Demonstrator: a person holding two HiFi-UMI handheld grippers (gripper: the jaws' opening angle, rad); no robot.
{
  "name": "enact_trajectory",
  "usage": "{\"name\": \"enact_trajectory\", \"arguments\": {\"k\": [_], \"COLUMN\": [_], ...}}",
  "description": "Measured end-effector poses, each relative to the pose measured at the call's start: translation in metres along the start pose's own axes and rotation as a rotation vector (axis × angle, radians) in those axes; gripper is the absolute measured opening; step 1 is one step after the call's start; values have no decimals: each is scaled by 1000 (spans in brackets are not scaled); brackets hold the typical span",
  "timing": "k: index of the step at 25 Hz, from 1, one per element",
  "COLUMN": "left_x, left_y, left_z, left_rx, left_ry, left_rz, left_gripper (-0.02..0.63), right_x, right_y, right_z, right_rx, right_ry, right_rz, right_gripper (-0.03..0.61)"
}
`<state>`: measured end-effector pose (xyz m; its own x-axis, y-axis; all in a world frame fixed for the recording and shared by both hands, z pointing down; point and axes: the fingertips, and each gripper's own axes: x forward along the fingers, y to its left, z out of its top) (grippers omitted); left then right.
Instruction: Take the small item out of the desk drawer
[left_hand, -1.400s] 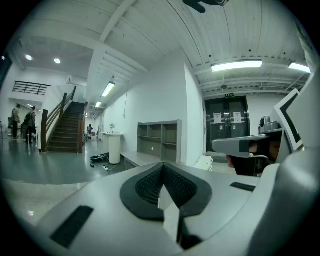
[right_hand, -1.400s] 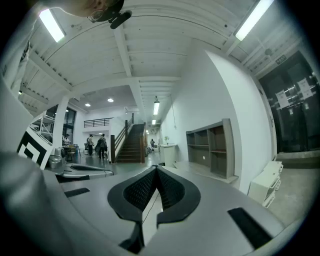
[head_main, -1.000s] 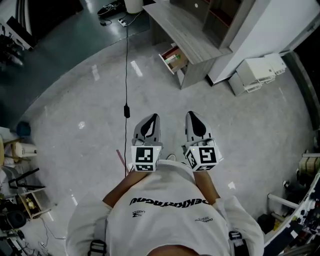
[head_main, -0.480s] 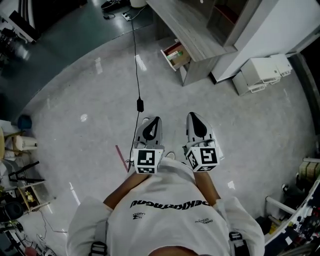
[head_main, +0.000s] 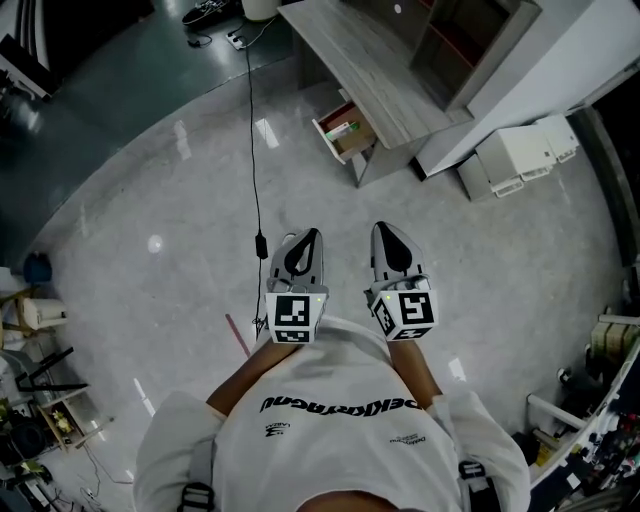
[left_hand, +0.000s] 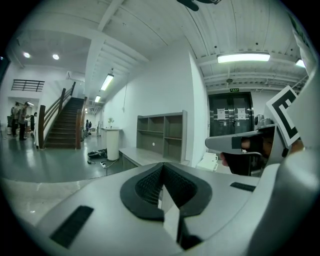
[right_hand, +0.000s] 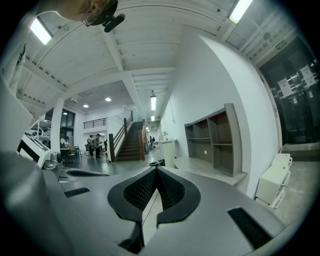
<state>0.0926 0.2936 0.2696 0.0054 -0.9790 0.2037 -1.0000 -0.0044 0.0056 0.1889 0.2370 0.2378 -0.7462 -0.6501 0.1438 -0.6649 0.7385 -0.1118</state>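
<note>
At your far left, a thin black cable (head_main: 252, 140) is trailing down the glossy grey floor (head_main: 140, 230) and ending in a small dark block (head_main: 261, 243), which in the head view is showing just beside your left gripper (head_main: 305, 240). If you are walking to the desk along that line, a foot could be snagging it, I judge, and the polished floor is looking slick. That left gripper is resting fully closed on nothing, its ribbed black pads (left_hand: 147, 187) meeting, and you are holding it close to your chest. Ahead, well apart from both grippers, the drawer (head_main: 343, 131) is standing pulled out of the pale wood-grain desk (head_main: 370, 60). It is a shallow, straight-walled box with a few green and light-coloured things lying inside. The small item is presumably among them, but it is too small to single out. Going in with wide, smooth plastic jaws, you could be nudging its neighbours or knocking the drawer wall. Your right gripper (head_main: 388, 235) is likewise closed and empty. Further right, hard white boxy cases (head_main: 515, 155) are crowding the desk's corner, which could be tripping you if you are approaching from that side.
</note>
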Motion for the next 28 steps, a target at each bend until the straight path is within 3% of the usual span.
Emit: {"name": "enact_trajectory", "arguments": {"k": [7,16,28], "left_x": [100,219,305], "left_y": [81,146,179], "left_z": [28,39,16], "left_rx": [23,44,65], "left_ry": [18,62,147], "left_rz": [-81,-273,-430], "left_gripper": [15,15,15], "right_x": [119,247,320], "right_y": [-16,-48,-73], "right_z": [20,26,8], "right_rx": [6,33,69], "right_ry": [33,80,156], "right_rz": [-71,-213,-316], "right_gripper": [32,32,32]}}
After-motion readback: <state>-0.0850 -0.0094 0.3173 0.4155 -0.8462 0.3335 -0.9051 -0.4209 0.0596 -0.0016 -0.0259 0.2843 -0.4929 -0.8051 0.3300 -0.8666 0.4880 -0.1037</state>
